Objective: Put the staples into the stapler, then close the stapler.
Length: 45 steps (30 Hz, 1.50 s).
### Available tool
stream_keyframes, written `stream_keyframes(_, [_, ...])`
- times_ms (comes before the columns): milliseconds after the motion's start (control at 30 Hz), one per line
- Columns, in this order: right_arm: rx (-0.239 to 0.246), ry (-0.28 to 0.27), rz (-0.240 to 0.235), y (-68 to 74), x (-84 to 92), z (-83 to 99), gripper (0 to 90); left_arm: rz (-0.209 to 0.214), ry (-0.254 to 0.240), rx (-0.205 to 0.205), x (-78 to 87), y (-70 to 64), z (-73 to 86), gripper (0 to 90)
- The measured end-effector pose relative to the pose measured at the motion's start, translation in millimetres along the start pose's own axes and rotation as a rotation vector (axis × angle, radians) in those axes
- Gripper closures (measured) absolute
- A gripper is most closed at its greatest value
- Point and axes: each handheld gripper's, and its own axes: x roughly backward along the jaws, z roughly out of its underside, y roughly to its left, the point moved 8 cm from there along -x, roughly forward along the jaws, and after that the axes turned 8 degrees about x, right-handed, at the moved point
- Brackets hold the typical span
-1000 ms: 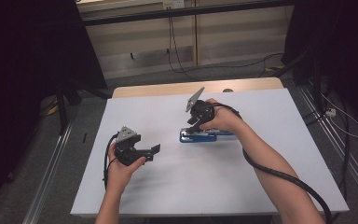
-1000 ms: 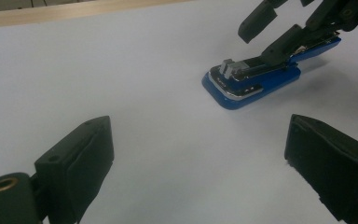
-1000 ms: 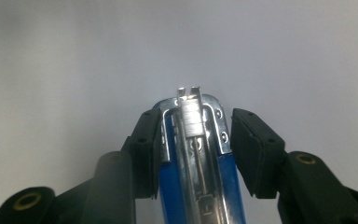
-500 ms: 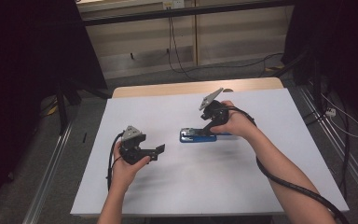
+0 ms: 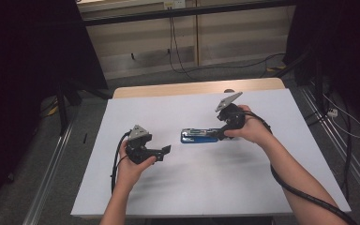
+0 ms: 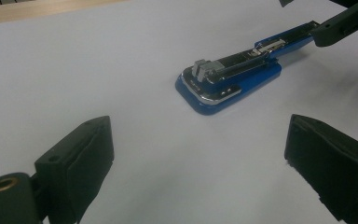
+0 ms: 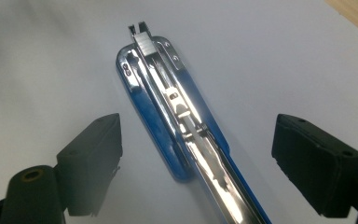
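White-covered bench (image 5: 192, 187) w/ bare wood far edge, dark room; blue-and-chrome metal stapler (image 5: 199, 136) lies opened flat. Right hand-held gripper (image 5: 221, 132) jaws just opened, astride its end; left hand-held gripper (image 5: 165, 151) open, nothing between

Black claws (image 5: 164, 150), trailing black cables (image 5: 304, 192)

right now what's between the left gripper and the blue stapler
Nothing: in the high view, bare white table separates the left gripper from the blue stapler.

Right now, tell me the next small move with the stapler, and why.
Probably bring the left gripper in to steady the stapler. It lies opened flat on the table, and the right gripper has just opened its jaws, which straddle it without pressing. The left gripper hangs open, short of it.
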Motion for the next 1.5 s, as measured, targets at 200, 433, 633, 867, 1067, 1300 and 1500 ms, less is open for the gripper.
stream_keyframes(200, [-0.021,-0.003,0.024,-1.1,7.8,8.9,15.4,0.009,0.003,-0.008,-2.4,-3.8,-1.7,8.2])
stream_keyframes(433, [-0.033,-0.011,0.046,-2.6,16.2,16.4,14.9,0.015,0.008,-0.014,-7.7,-4.6,-1.8,8.2])
stream_keyframes(633, [-0.055,-0.022,0.064,-5.1,24.5,25.4,14.4,0.025,0.014,-0.028,-10.4,-7.6,-4.6,8.2])
stream_keyframes(867, [-0.08,-0.023,0.092,-9.9,31.0,39.3,14.0,0.038,0.014,-0.028,-13.9,-11.5,-6.4,8.2])
stream_keyframes(1067, [-0.092,-0.024,0.116,-14.5,36.7,46.5,13.9,0.04,0.012,-0.022,-15.7,-13.2,-6.7,8.8])
stream_keyframes(1300, [-0.12,-0.035,0.144,-17.3,41.2,59.1,13.9,0.031,0.008,-0.031,-18.2,-13.6,-7.2,15.6])
stream_keyframes(1500, [-0.142,-0.031,0.171,-19.2,48.3,73.3,14.1,0.015,0.004,-0.025,-22.7,-12.6,-9.1,36.9])
